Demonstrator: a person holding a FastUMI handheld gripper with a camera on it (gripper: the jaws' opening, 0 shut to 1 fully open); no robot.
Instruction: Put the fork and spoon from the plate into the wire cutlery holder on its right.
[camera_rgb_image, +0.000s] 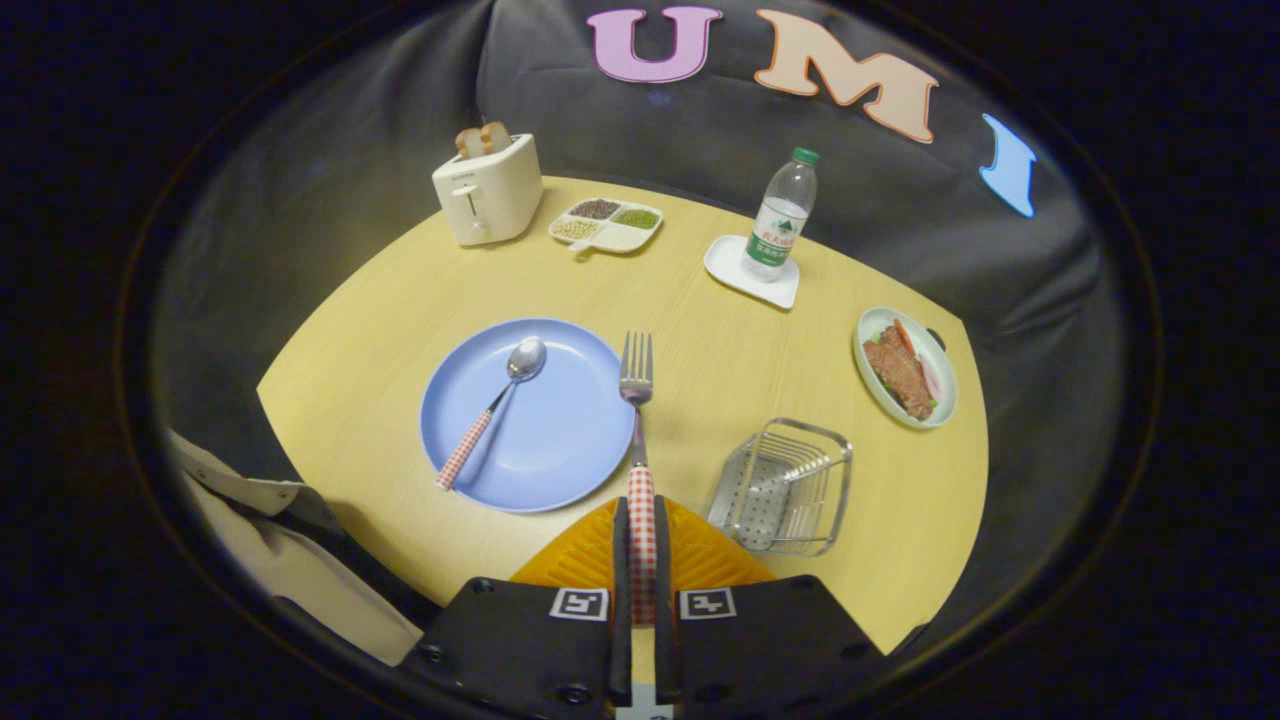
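A round yellow wooden table (700, 330) carries a blue plate (560, 440) at its centre and a wire cutlery holder (785, 490) at four o'clock. A toaster (488, 190) sits at eleven, a divided snack tray (607, 224) at twelve, a white coaster (730, 262) at one, and a food plate (905, 368) at three.

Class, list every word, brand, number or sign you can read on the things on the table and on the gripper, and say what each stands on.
On the water bottle: a green and white label, print too small to read.
On the toaster: a small mark on its front, too blurred to read.
On the gripper, fingers shut on the fork by its checked handle: two black-and-white square markers, patterns, not text.
No other writing is legible.
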